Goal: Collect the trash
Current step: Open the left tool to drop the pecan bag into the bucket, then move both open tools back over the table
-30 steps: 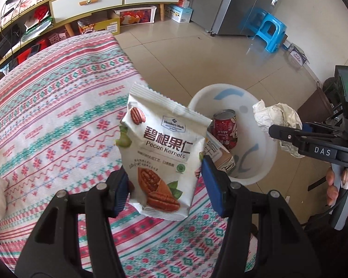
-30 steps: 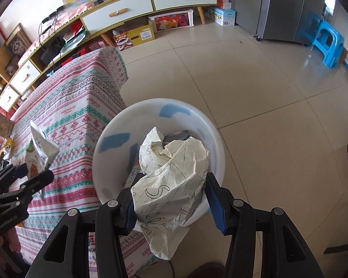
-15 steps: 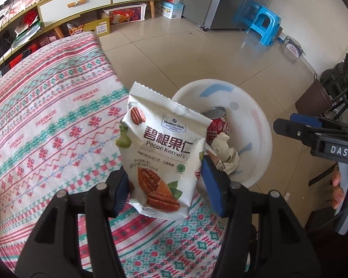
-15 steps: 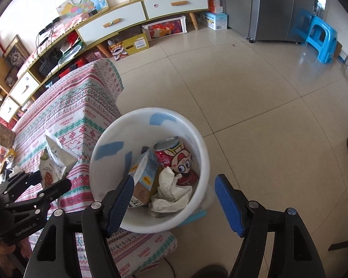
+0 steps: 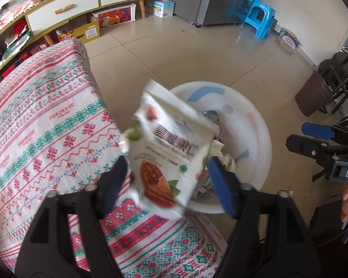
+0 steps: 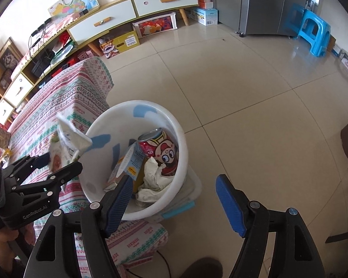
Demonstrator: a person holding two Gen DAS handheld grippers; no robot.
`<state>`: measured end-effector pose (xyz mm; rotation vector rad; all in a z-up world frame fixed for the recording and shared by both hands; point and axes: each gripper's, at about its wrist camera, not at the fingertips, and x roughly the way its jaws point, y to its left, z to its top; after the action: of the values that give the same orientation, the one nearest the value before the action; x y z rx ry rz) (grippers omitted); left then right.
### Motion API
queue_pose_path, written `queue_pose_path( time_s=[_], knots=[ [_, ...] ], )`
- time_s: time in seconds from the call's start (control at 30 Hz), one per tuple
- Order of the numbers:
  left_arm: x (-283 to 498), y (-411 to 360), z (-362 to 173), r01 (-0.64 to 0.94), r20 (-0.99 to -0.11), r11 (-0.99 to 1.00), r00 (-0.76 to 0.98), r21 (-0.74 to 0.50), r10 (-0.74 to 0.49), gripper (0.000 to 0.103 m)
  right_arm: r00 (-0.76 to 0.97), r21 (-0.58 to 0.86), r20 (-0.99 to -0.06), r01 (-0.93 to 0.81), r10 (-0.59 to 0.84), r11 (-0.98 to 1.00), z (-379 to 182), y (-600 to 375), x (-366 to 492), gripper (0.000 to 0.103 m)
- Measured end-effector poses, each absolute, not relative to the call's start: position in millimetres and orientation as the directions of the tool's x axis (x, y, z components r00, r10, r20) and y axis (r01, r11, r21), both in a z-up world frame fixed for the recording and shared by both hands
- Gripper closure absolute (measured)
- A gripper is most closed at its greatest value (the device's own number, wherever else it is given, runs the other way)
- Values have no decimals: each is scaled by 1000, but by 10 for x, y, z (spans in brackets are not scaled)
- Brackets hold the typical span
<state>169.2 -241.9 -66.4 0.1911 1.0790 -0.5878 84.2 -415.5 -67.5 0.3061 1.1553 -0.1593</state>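
A white pecan snack bag (image 5: 169,143) sits blurred and tilted between the jaws of my left gripper (image 5: 167,164). Those jaws are opening, and gaps show between the blue pads and the bag. The bag hangs over the table edge, just before the white bin (image 5: 255,125). From the right wrist the bag (image 6: 67,139) and left gripper (image 6: 62,162) appear left of the bin (image 6: 150,118). In the bin lie a red can (image 6: 160,146), a small carton (image 6: 130,162) and crumpled paper (image 6: 153,180). My right gripper (image 6: 175,180) stands open and empty above the bin's near right side.
A patterned tablecloth (image 5: 46,127) covers the table beside the bin. On the tiled floor stand a brown bin (image 5: 313,97), a blue stool (image 5: 259,16) and a grey fridge (image 6: 266,4). A low white cabinet (image 6: 132,11) with boxes under it lines the back wall.
My right gripper opened and the crumpled paper dropped into the bin. My left gripper moved towards the bin, its jaws spread, and the snack bag tilted loose between them.
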Motion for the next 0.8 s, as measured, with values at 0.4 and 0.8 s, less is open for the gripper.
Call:
queue_pose_path(
  time_s=[0.4,0.8],
  knots=[
    [1632,-2216,-614,515,-877,849,346,-119,-333,19,398,156,-917,275,35,949,-643,-4089,887,27],
    [1536,-1707,-497,457,-881,884,375,-95,-289,17,412,148,-910,231,41,962,-552,-3730,989,24]
  ],
)
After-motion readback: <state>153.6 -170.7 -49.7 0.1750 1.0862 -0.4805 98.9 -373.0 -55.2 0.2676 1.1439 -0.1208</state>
